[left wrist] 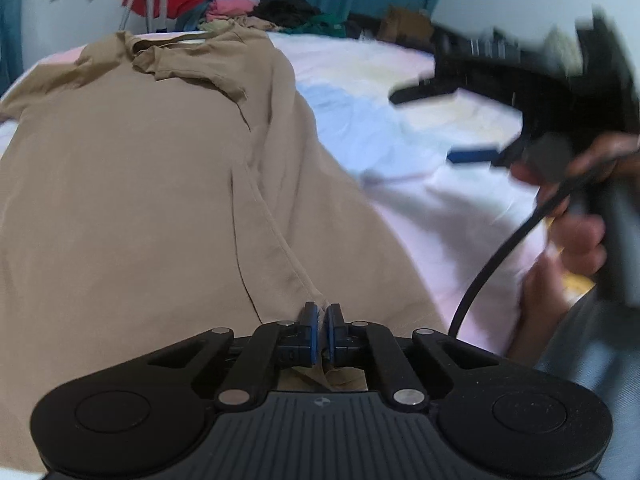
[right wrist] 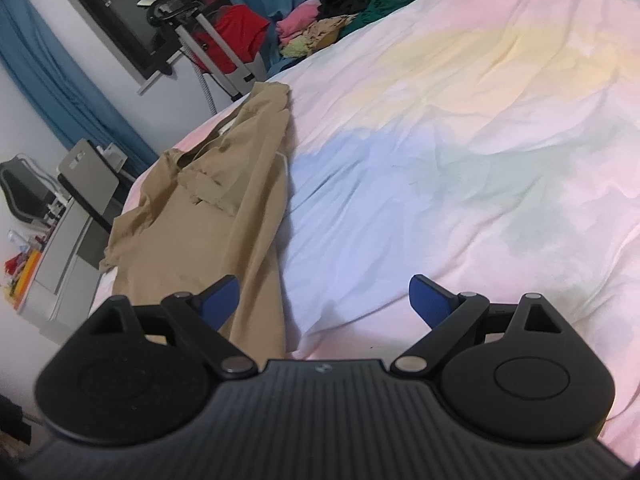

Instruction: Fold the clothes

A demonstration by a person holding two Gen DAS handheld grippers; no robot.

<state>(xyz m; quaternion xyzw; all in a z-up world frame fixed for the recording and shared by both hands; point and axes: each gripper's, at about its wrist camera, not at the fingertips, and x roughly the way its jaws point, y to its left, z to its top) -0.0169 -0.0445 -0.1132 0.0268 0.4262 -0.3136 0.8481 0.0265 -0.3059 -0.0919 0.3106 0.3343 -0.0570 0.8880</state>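
Pinching a hem fold of the tan garment [left wrist: 132,200], left gripper [left wrist: 320,320] has its blue pads clenched together on the cloth, which spreads flat across the pastel bedsheet [left wrist: 400,152] toward the far edge. Right gripper [left wrist: 460,124] blurred at the right side of the left wrist view, held by a hand [left wrist: 572,248], black cable [left wrist: 500,252] trailing down. Right wrist view: right gripper [right wrist: 324,300] released, fingers wide apart, hovering over the bedsheet [right wrist: 460,160], grasping nothing; tan garment [right wrist: 224,208] lies on the left part of the bed, just beside the left fingertip. Clothes pile [right wrist: 344,16] at the far end, red garment [right wrist: 236,36] hanging behind
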